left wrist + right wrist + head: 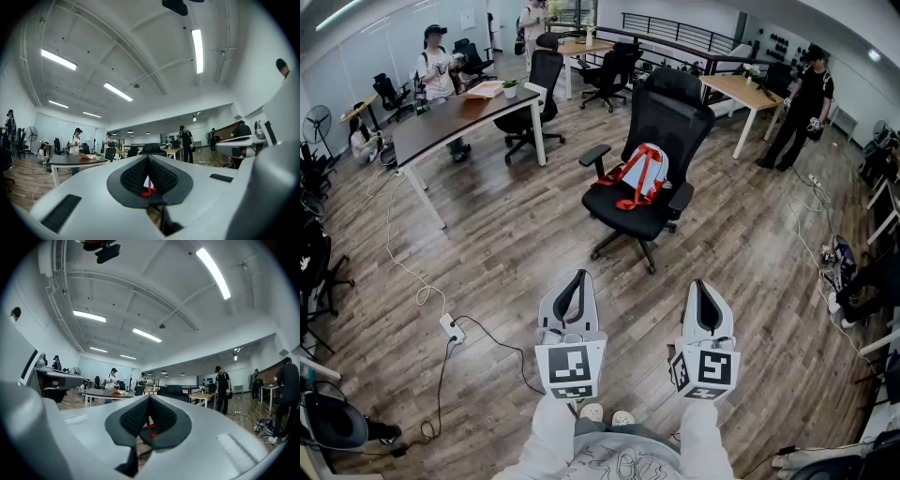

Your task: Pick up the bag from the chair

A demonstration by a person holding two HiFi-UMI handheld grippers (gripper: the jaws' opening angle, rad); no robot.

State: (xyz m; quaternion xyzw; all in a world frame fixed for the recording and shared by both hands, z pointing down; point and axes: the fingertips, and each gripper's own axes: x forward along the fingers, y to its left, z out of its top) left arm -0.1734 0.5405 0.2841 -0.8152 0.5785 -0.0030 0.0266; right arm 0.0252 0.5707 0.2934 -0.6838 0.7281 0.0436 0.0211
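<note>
A light blue and white bag (pixel 641 175) with red straps leans upright on the seat of a black office chair (pixel 668 111) in the middle of the head view. My left gripper (pixel 574 279) and right gripper (pixel 705 286) are held side by side low in that view, well short of the chair, and point toward it. Both are shut with their tips touching and nothing between them. In the left gripper view a bit of the bag's red strap (pixel 148 189) shows through the gap under the closed jaws. The right gripper view shows red strap bits (pixel 151 427) the same way.
A dark table (pixel 441 117) stands at the left and a wooden desk (pixel 741 89) behind the chair at the right. A person in black (pixel 802 103) stands by that desk. A power strip (pixel 450 327) with cables lies on the wood floor at the left. More chairs and people are at the back.
</note>
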